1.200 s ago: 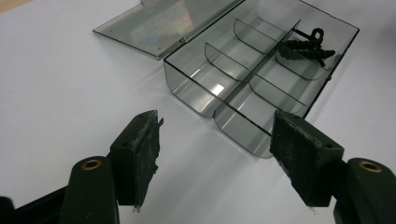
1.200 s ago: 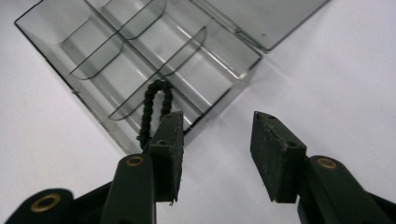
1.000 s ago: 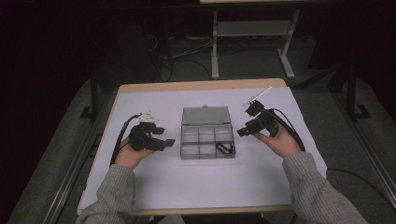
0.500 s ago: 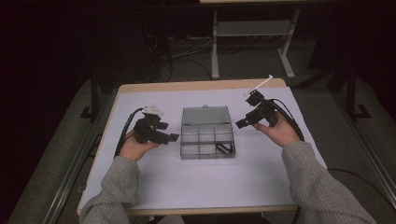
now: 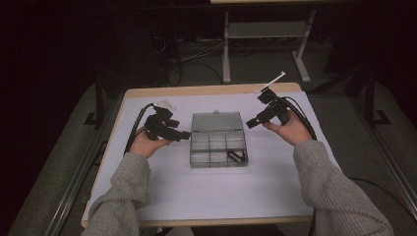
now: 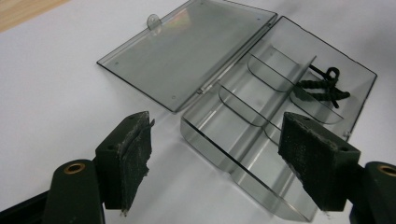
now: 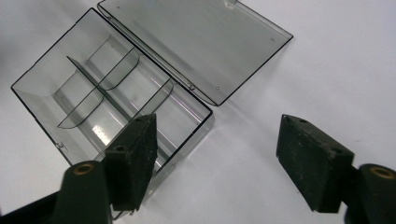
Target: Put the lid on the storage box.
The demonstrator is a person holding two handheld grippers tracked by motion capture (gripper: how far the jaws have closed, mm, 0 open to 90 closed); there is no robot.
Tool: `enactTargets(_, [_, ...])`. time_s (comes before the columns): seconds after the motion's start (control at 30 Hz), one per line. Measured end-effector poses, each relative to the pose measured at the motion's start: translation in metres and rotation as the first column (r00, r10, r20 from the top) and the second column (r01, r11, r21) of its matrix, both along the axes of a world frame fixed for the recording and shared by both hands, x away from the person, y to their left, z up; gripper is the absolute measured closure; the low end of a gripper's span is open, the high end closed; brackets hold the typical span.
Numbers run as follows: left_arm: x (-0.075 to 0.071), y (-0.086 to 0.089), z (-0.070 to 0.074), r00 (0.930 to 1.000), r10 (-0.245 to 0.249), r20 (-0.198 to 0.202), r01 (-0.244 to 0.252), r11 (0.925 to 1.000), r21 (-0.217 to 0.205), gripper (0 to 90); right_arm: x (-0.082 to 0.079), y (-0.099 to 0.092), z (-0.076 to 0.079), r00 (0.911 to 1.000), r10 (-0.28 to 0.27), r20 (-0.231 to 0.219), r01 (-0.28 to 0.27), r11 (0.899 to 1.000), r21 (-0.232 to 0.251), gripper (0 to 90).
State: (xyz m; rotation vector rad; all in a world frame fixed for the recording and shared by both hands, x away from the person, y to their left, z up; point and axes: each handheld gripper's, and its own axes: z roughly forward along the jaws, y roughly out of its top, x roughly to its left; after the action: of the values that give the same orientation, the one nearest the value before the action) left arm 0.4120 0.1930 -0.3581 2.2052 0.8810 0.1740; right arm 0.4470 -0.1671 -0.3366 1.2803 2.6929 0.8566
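1. Smoky clear plastic box [image 5: 218, 142] lies open mid-bench [image 5: 206, 196], unlabelled, black cord [image 5: 237, 156] in one compartment.
2. Left gripper [image 5: 186, 134] and right gripper [image 5: 250, 123] flank it, jaws just opened wide, empty.

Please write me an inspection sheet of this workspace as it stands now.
Surface: white-covered table with a wooden edge.
Job's things: clear grey plastic compartment box, lid lying open flat; small black twisted item in one corner compartment.
Clutter: nothing seen.
Grippers: left claw and right claw both open, holding nothing, one on each side of the box; jaws have just been opening.
Cables: black cable trails from each.
Surroundings: dark floor, metal frame behind.
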Motion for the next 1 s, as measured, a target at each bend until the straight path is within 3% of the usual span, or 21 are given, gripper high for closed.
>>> enactTargets(0.3, [0.018,-0.002,-0.003,0.9993,0.036,-0.013,-0.036,0.9993,0.002,22.9,0.013,0.0,-0.012,0.9995,-0.013,-0.027,0.014,0.999,0.029,29.6])
enactTargets(0.53, [0.03,-0.003,-0.008,0.9976,0.058,-0.038,-0.058,0.9981,-0.022,23.9,0.024,0.002,-0.019,0.9986,-0.031,-0.044,0.033,0.998,0.06,29.6])
enactTargets(0.7, [0.036,-0.006,-0.013,0.9963,0.071,-0.05,-0.072,0.997,-0.027,24.2,0.031,0.006,-0.028,0.997,-0.047,-0.062,0.05,0.997,0.059,30.2])
enactTargets(0.77, [0.038,-0.006,-0.015,0.9962,0.068,-0.054,-0.068,0.9976,-0.007,24.3,0.033,0.007,-0.03,0.9966,-0.049,-0.066,0.053,0.997,0.062,30.5])
enactTargets(1.0, [0.044,-0.008,-0.021,0.9941,0.091,-0.058,-0.093,0.9955,-0.02,28.6,0.038,0.009,-0.035,0.9953,-0.065,-0.072,0.069,0.996,0.054,33.5])
